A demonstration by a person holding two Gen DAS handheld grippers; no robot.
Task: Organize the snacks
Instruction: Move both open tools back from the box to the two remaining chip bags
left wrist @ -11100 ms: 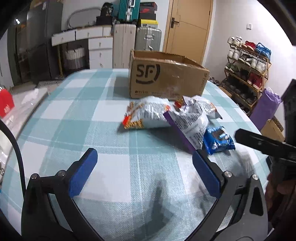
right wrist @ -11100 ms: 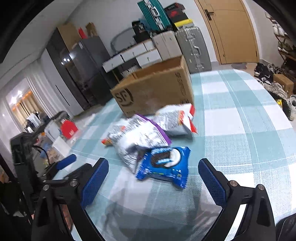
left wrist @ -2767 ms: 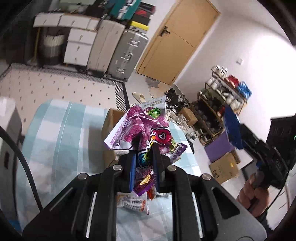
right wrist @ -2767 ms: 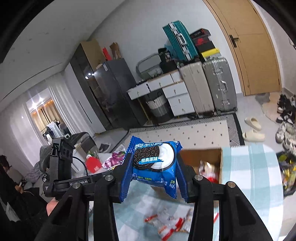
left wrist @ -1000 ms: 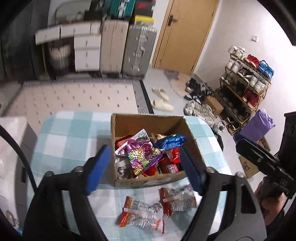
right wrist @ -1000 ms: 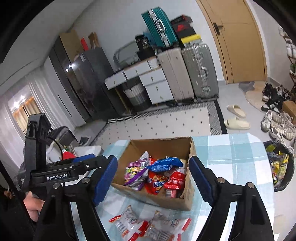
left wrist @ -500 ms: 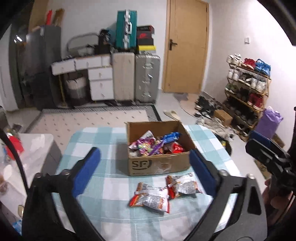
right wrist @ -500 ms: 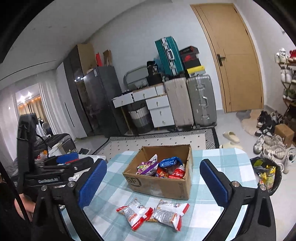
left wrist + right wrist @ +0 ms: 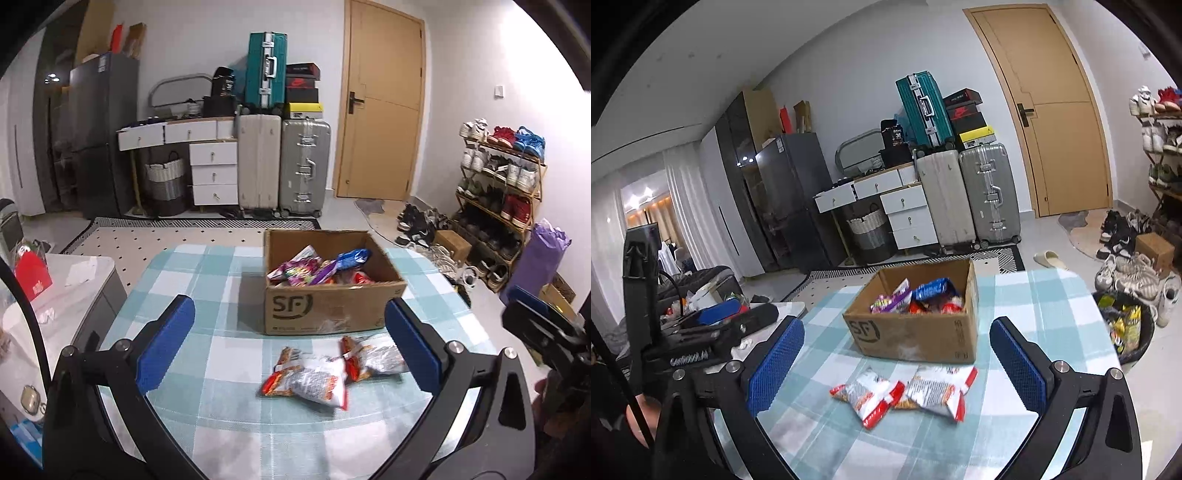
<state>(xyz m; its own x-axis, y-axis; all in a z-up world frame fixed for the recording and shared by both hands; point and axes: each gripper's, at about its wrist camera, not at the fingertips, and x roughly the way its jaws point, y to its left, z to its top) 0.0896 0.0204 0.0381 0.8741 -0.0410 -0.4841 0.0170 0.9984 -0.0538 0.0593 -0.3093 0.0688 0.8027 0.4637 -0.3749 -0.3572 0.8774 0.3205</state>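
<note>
Both claws wide open, empty, above two crinkly, perhaps foil packets before square cardboard box.

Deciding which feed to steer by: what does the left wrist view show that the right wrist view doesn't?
Only the left wrist view shows the left gripper head-on with its jaws open and empty, a purple bag by the shoe rack, and the right gripper at its right edge. Only the right wrist view shows the right gripper's own open jaws, a dark bin of wrappers beside the table, and the left gripper at its left edge. Both show the cardboard box holding snacks and two red-and-white packets on the checked tablecloth before it.
</note>
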